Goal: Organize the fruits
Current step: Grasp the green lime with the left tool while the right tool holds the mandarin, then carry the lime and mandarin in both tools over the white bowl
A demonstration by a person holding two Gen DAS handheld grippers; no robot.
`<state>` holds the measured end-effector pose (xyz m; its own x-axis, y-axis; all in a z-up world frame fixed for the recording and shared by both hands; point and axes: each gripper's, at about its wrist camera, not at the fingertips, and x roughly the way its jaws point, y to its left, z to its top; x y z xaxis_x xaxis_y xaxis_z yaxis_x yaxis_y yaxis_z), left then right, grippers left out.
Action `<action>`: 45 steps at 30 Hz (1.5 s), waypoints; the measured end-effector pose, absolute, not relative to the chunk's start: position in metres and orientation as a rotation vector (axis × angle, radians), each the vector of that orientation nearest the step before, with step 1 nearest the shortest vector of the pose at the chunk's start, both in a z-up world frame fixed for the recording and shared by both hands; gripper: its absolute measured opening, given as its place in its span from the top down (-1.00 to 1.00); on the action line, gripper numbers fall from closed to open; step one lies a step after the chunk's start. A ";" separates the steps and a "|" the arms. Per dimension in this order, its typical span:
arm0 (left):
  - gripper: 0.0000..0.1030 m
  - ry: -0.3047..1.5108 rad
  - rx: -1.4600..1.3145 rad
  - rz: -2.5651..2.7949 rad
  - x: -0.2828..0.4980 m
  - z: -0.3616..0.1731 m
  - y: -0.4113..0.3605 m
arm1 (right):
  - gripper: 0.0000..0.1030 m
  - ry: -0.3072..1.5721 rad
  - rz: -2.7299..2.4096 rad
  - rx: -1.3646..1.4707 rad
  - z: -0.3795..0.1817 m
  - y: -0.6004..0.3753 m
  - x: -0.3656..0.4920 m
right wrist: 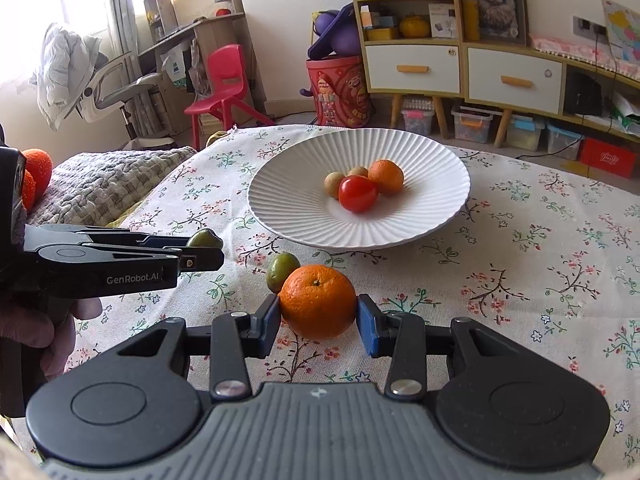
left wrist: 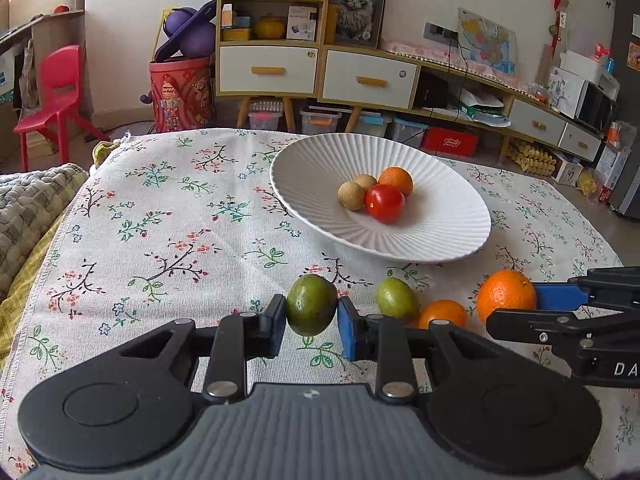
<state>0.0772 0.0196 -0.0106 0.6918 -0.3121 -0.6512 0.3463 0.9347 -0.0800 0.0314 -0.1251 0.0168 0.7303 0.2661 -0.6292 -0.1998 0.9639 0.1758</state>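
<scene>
Jaws of left gripper (left wrist: 312,314) clamp green fruit (left wrist: 311,305); right gripper (right wrist: 318,320) clamps orange (right wrist: 318,301), both low over bench; lift clear, carry over plate (left wrist: 460,236) rim, release gently beside tomato (left wrist: 385,203).

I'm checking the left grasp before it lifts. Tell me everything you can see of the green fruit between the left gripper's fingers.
The green fruit is small, oval and smooth-skinned, dull olive green with a slight sheen and darker mottling. It sits squarely between the left gripper, whose blue pads press its two sides. Whether it is lifted or resting on the floral tablecloth cannot be told. It lies nearer the camera than the white ribbed plate, apart from a second green fruit to its right. The right wrist view shows only its top.
</scene>
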 end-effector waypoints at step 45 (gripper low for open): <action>0.76 0.698 0.120 -0.414 0.132 -0.016 -0.061 | 0.27 0.674 0.239 0.028 0.010 -0.157 0.110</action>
